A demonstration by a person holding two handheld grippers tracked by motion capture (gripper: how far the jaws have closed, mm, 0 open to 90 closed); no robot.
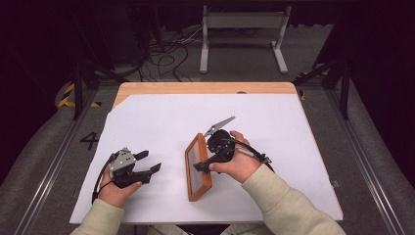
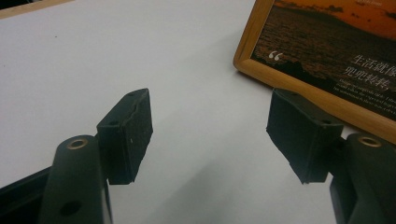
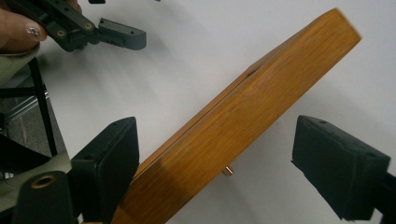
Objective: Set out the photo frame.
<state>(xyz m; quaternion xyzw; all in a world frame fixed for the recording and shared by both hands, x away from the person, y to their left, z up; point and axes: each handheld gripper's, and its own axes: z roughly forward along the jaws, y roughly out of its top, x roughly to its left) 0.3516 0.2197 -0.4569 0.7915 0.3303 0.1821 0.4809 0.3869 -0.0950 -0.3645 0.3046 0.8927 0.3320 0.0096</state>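
Observation:
A wooden picture frame stands tilted on the white table cover, right of centre, with its picture side facing left. Its sunset print with white writing shows in the left gripper view. My right gripper straddles the frame's right long edge. Its jaws are open: the left pad sits at the wood and the right pad stands well off it. My left gripper rests at the front left, open and holding nothing, a short way from the frame's corner.
A small metal peg sticks out of the frame's back. One of the left gripper's fingers shows far off in the right gripper view. The table's wooden rim runs along the far side, with a metal stand and cables on the floor beyond.

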